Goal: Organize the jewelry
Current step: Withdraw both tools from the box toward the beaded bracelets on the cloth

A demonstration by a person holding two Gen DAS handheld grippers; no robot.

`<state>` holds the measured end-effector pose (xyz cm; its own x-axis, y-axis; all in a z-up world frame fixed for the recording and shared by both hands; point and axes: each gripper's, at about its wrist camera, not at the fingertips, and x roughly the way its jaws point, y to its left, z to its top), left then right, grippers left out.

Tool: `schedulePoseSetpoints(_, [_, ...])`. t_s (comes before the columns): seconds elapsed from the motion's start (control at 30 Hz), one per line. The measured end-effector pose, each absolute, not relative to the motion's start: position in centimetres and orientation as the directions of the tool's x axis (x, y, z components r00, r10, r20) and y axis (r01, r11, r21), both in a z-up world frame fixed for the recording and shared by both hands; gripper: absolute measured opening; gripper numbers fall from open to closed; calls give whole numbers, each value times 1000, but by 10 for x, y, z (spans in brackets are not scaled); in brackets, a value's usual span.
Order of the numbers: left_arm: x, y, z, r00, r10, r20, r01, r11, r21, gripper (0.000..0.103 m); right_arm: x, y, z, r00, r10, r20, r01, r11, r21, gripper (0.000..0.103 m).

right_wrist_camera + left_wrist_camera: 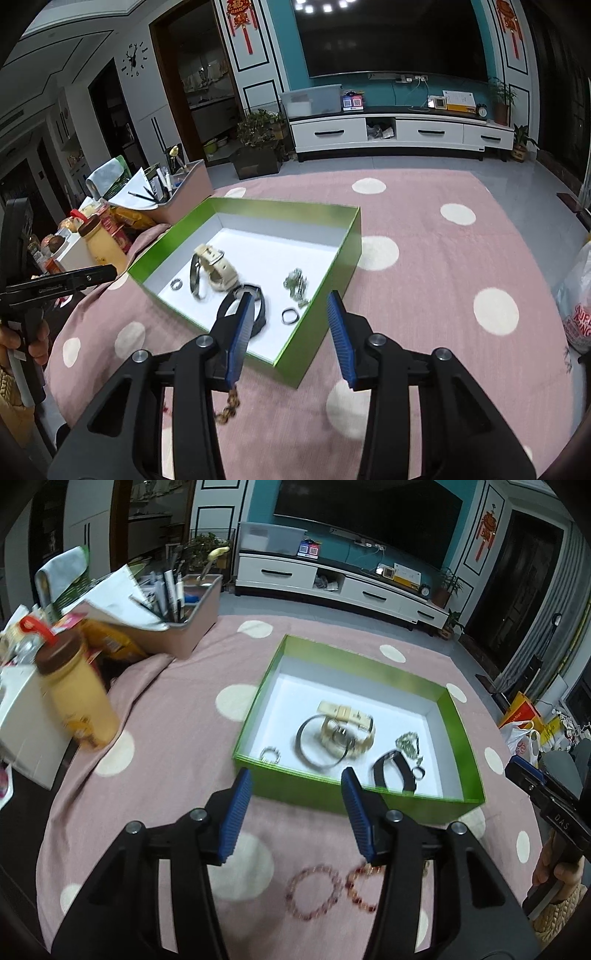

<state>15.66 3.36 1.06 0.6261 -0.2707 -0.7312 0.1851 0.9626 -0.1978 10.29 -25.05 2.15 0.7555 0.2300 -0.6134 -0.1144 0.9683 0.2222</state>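
Holding both tools above the table, you keep each pair of jaws spread wide, with nothing between them. Your left gripper (295, 812) hovers over the pink cloth with white dots (177, 760), just in front of the green box (332, 797). Below its fingers two bead bracelets lie on the cloth: a pink one (314, 891) and, touching it on the right, a red and amber one (364, 888), partly hidden by the right finger. Your right gripper (290, 336) is over the near corner of the same box (332, 273); under its left finger a brown bead bracelet (229, 408) shows on the cloth.

Inside the box, on its white floor, you have a cream watch (345, 716) with a metal bangle (321, 740) leaning on it. A small silver ring (269, 755) lies near the left wall. A black band (393, 771) is near the front wall, with a dark ring (419, 772) just beside it and a silver chain (408, 742) behind it.

Further left stand a yellow bottle with a brown cap (79, 698), a white box (22, 723) and a pink bin with pens (184, 620). Behind the table is a white TV cabinet (340, 587).
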Motion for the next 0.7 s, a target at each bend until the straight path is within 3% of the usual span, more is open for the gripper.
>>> schedulePoseSetpoints(0.7, [80,48,-34,585,-225,-779,133,974,-182,63,52,-228,-14,673,302,-675,-151,950,275,48])
